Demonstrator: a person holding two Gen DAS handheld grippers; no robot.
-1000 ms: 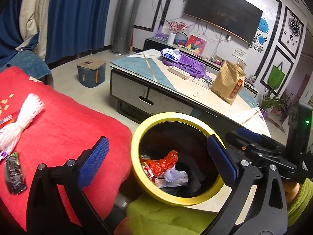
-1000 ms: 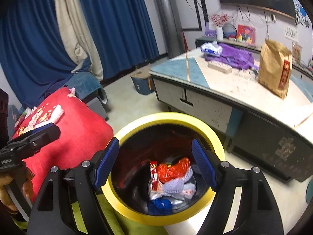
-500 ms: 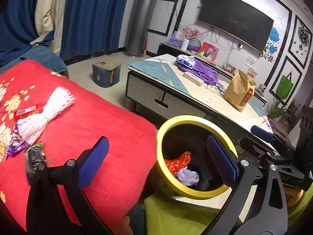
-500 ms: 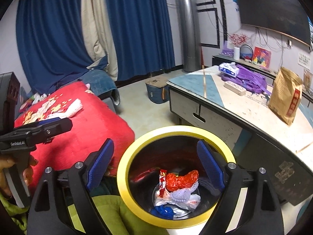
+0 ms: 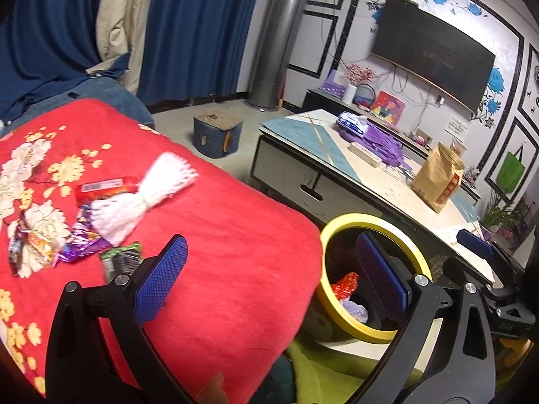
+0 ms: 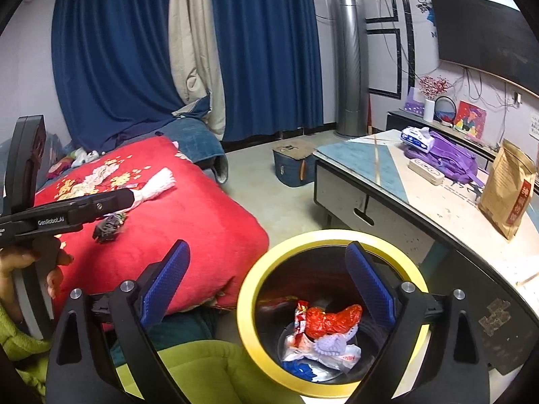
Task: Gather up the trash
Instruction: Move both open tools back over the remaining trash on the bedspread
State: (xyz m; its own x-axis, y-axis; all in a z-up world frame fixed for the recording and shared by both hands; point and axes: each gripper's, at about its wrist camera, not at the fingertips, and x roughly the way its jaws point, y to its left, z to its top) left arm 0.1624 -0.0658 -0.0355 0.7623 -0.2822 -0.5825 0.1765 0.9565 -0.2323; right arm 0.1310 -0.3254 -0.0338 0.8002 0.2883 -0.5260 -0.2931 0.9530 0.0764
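A yellow-rimmed trash bin [image 6: 323, 235] stands on the floor beside a red floral blanket [image 5: 235, 235]; it also shows in the left wrist view [image 5: 370, 220]. It holds several wrappers, a red one [image 6: 333, 318] on top. On the blanket lie a dark wrapper [image 5: 123, 262], a purple wrapper [image 5: 81, 239], a red packet [image 5: 107, 185] and a white tassel [image 5: 151, 188]. My left gripper [image 5: 269, 279] is open and empty over the blanket's edge, right of the wrappers. My right gripper [image 6: 266, 286] is open and empty above the bin.
A low coffee table [image 6: 387, 181] stands behind the bin with a brown paper bag [image 6: 508, 192], a purple bag [image 6: 448, 158] and a tissue pack [image 6: 416, 134]. A small blue stool [image 6: 293, 165] sits on the floor. A green garment [image 6: 209, 370] lies below the grippers.
My left gripper has swung left from over the bin to over the blanket, bringing the wrappers into view. My right gripper has drawn back and up from the bin. Both stay open.
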